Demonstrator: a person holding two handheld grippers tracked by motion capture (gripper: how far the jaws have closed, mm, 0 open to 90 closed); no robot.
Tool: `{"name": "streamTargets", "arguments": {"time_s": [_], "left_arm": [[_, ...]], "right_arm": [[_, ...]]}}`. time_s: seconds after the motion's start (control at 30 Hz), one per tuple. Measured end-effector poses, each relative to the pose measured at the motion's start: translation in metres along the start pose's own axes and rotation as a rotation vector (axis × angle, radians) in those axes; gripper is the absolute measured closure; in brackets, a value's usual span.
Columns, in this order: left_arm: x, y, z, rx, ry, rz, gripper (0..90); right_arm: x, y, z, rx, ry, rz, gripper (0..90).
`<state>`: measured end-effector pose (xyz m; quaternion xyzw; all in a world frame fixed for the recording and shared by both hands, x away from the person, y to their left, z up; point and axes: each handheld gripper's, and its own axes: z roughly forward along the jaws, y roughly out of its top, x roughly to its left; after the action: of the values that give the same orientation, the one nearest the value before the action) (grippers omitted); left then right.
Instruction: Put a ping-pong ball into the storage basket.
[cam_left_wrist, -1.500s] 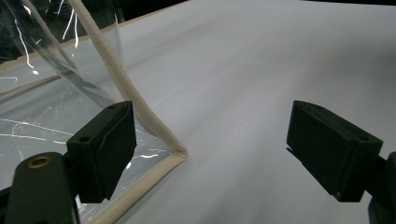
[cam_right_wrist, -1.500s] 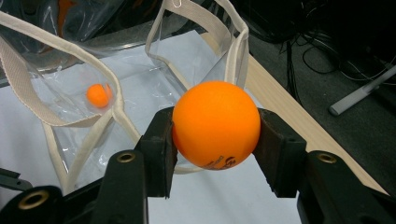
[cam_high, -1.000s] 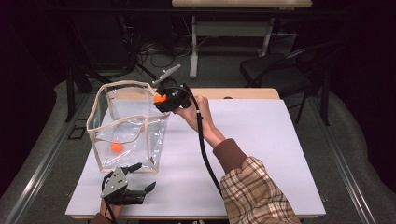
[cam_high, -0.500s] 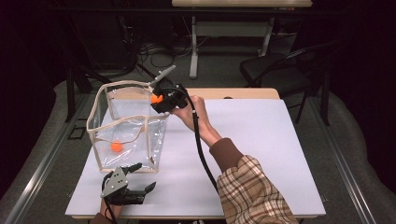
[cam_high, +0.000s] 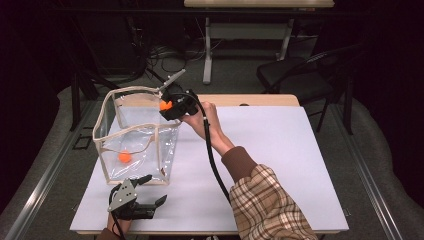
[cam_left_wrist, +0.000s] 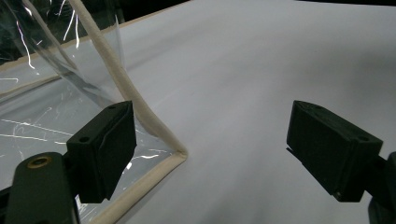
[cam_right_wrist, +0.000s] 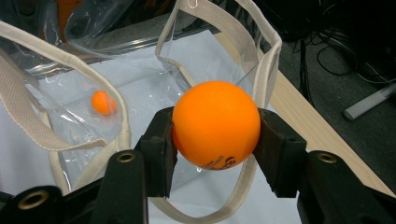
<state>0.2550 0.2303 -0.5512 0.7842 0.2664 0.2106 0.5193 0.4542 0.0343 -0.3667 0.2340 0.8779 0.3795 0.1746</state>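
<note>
A: Right gripper (cam_right_wrist: 215, 140)?
B: Clamped on orange ball (cam_right_wrist: 215, 125), frame centre, above clear bag (cam_high: 132, 145).
A: Left gripper (cam_left_wrist: 210, 154)?
B: Jaws spread, nothing held, beside bag's lower corner.

1. This looks like a lab or test room, dim and lit mainly over one table (cam_high: 280, 165).
2. The table's top is covered with a plain white sheet (wood shows along the far edge).
3. Cables (cam_high: 165, 52) lie tangled on the grey floor beyond the far edge.
4. A black chair (cam_high: 300, 75) and a second table (cam_high: 257, 4) stand behind.
</note>
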Motion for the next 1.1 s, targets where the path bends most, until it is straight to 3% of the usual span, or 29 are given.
{"name": "streamTargets", "arguments": {"time_s": [1.1], "left_arm": [[0.000,0.000,0.000,0.001,-0.002,0.002,15.9]], "right_arm": [[0.004,0.004,0.021,0.028,0.014,0.013,51.7]]}}
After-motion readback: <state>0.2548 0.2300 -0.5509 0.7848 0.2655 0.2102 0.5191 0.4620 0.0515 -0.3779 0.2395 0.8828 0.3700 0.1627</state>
